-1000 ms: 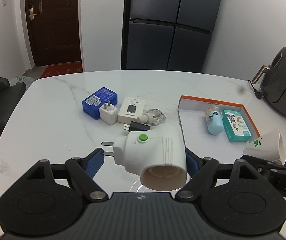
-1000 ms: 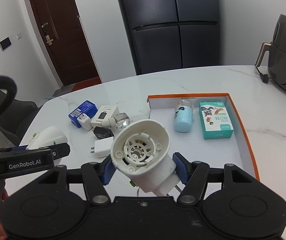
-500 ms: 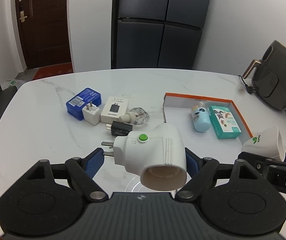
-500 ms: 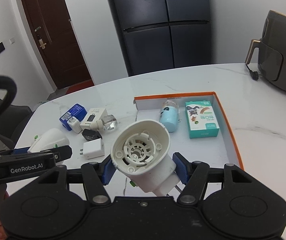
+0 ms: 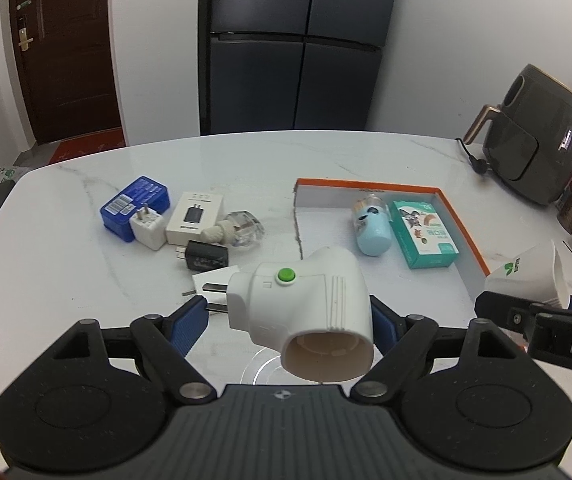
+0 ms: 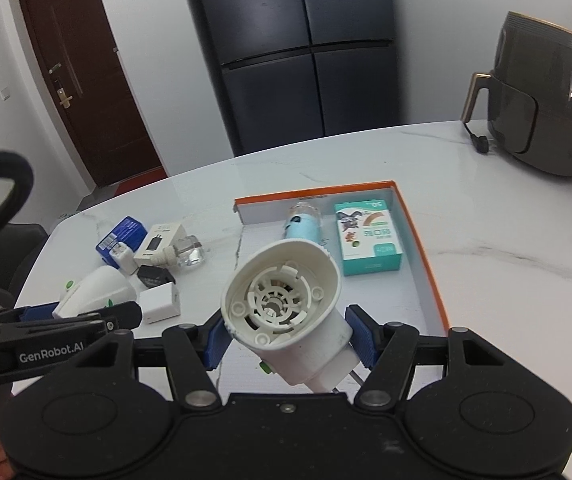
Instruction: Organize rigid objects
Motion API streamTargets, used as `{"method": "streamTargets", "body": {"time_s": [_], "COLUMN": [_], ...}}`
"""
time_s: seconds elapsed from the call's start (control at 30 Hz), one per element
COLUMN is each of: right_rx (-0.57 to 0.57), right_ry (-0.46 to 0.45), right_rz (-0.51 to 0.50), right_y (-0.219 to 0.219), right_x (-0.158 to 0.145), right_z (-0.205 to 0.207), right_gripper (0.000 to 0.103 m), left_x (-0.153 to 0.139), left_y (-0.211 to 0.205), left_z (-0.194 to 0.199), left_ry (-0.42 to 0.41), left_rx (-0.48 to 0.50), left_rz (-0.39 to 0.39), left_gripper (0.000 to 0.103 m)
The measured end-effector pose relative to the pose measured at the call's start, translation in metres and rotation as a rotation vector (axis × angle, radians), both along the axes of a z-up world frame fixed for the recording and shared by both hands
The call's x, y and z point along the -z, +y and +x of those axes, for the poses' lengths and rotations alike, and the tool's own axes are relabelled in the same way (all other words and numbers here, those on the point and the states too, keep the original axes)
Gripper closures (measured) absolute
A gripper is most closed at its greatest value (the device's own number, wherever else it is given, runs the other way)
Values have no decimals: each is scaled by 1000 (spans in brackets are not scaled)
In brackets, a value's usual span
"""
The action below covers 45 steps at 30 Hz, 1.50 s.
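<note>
My left gripper (image 5: 289, 317) is shut on a white plug-in heater (image 5: 306, 300) with a green button, its prongs against the left pad and its open socket end facing the camera. My right gripper (image 6: 288, 338) is shut on a second white plug-in heater (image 6: 286, 304), open end up. Both hang above the table near the front of an orange-rimmed tray (image 5: 462, 224) that holds a light blue bottle (image 5: 372, 224) and a teal box (image 5: 424, 234). The right-hand heater (image 5: 526, 276) shows at the right edge of the left wrist view.
Left of the tray lie a blue box (image 5: 134, 206), a white charger (image 5: 148, 226), a white charger box (image 5: 194, 218), a clear bottle (image 5: 242, 230), a black charger (image 5: 206, 256) and another white charger (image 6: 160, 302). A dark air fryer (image 5: 542, 136) stands at the far right.
Both grippers have moved to the right together, so the tray and the pile have slid left in both views. Both grips are unchanged.
</note>
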State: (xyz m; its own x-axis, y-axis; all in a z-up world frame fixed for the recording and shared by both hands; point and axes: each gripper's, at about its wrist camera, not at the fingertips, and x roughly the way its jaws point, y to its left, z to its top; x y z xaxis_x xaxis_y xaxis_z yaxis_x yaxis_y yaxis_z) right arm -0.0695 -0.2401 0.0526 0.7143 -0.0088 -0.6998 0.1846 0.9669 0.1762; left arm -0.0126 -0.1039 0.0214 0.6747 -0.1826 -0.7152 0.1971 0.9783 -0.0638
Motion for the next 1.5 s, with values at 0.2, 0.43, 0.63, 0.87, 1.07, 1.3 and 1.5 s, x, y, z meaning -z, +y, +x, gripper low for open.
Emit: {"method": "streamTargets", "body": {"time_s": [0.2,0.43,0.63,0.87,1.07,1.3,1.5], "right_rx": [29,60,82,105,110,112,112], "right_ry": [2,6,4,7,11,22,34], "right_rz": [-3,-3,-2,-1,-1,-7,-7], "right_y": [-12,-25,-35,-44,-49,-54,-59], "right_x": [0,0,-1,1,3,7,12], "right_z": [-5,-10,-13,-16,-16,-14,-10], "right_gripper": [29,29,29,29,29,29,29], "left_x": [2,3,4,7,10,13,17], "left_y": [-13,-26,-36,-46,-52,-59,-66], "left_z": [-1,-1,0,0,1,4,8], "left_ry": [2,5,6,12,19,30,40], "left_rx": [26,57,78,96,100,99,98], "left_rz": [1,1,2,4,3,-5,-7], "left_gripper": [19,19,19,19,19,19,19]}}
